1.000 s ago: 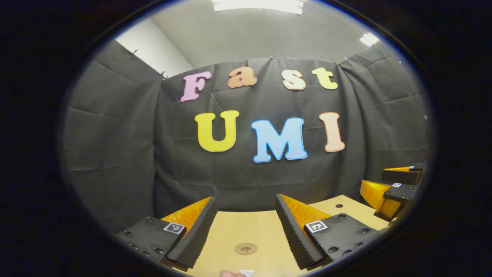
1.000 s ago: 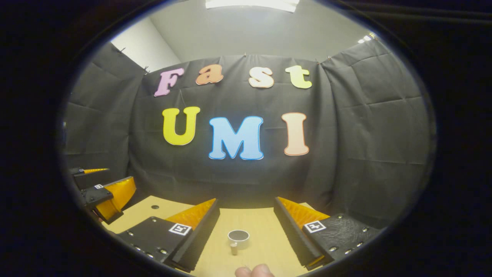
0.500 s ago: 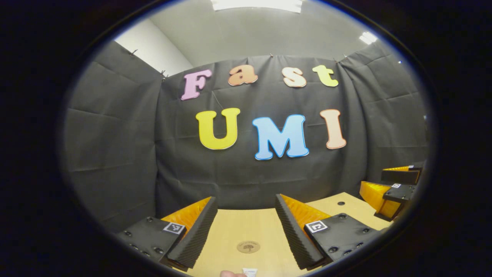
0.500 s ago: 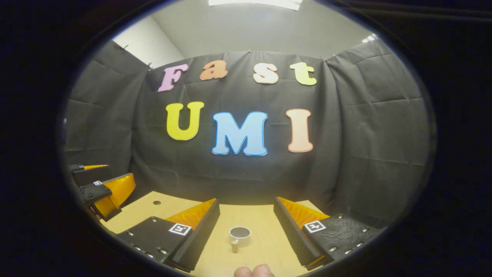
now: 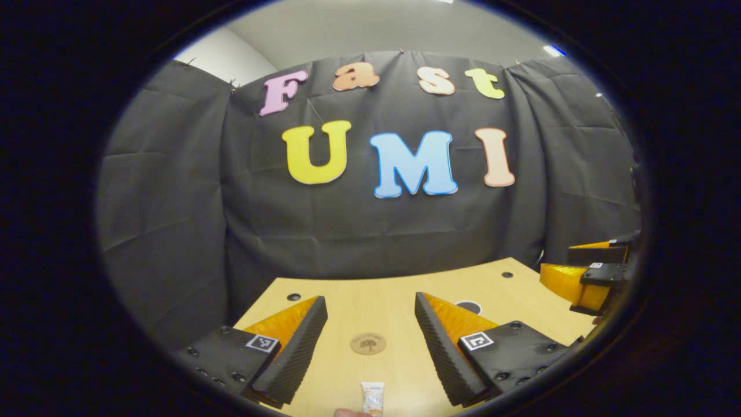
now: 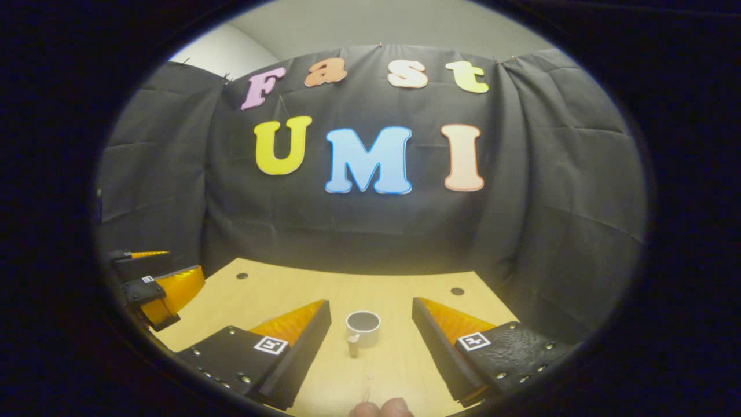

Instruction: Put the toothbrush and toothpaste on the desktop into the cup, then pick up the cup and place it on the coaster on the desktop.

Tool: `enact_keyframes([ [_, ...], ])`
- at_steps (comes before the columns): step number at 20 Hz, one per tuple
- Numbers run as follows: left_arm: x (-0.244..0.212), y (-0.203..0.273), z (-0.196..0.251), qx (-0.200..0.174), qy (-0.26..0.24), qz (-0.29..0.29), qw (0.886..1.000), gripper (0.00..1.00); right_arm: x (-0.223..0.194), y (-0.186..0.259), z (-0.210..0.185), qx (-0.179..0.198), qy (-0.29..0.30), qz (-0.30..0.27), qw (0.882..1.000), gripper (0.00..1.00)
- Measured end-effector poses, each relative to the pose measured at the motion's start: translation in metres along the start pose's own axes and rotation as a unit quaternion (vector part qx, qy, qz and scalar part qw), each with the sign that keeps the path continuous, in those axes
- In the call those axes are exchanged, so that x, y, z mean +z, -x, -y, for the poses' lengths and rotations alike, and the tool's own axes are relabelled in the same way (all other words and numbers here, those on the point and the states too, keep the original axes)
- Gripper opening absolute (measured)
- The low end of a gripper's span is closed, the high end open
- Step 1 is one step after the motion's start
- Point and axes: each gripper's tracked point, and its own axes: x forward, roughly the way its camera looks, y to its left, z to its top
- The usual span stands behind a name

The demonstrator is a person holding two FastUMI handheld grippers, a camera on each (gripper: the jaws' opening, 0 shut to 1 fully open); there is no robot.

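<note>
The toothpaste [image 5: 372, 398] lies flat on the wooden surface [image 5: 347, 289] at the bottom edge of the left gripper view, a small white tube pointing away from the camera, partly cut off. Just beyond it sits the coaster [image 5: 368, 343] — a round wooden disc, lying between the spread fingers of the left tool [image 5: 370, 339], which holds nothing. A fingertip [image 5: 346, 412] shows at the bottom edge beside the tube.

In the right gripper view the cup [image 6: 363, 328] stands upright on the surface, a pale mug with its handle toward the camera, between the parted fingers of the right tool [image 6: 370, 339] — open, gripping nothing. A thin pale stick [image 6: 367, 387], perhaps the toothbrush, lies nearer the camera; it is too faint to tell. Each tool also shows at the other view's edge.
</note>
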Motion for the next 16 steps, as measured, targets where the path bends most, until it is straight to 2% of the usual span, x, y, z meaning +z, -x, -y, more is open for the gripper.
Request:
enact_keyframes([
  [3, -0.043, -0.007, 0.001, -0.010, 0.001, -0.068, 0.998, 0.99, -0.025, -0.006, 0.001, 0.011, 0.005, -0.049, 0.999, 0.91],
  [6, -0.087, -0.010, 0.006, -0.022, 0.012, -0.135, 0.991, 0.98, -0.055, -0.008, -0.003, 0.024, 0.002, -0.101, 0.995, 0.89],
  [8, -0.111, -0.009, 0.007, -0.025, 0.011, -0.169, 0.985, 0.98, -0.076, -0.011, -0.002, 0.029, 0.003, -0.142, 0.989, 0.91],
  [10, -0.131, -0.012, 0.006, -0.027, 0.009, -0.202, 0.979, 0.98, -0.097, -0.012, -0.001, 0.031, 0.001, -0.185, 0.982, 0.89],
  [11, -0.139, -0.011, 0.006, -0.028, 0.010, -0.218, 0.975, 0.98, -0.107, -0.011, 0.000, 0.032, -0.003, -0.204, 0.978, 0.91],
  [16, -0.202, -0.008, 0.006, -0.046, 0.014, -0.316, 0.947, 0.98, -0.157, -0.006, 0.002, 0.035, -0.025, -0.304, 0.952, 0.91],
])
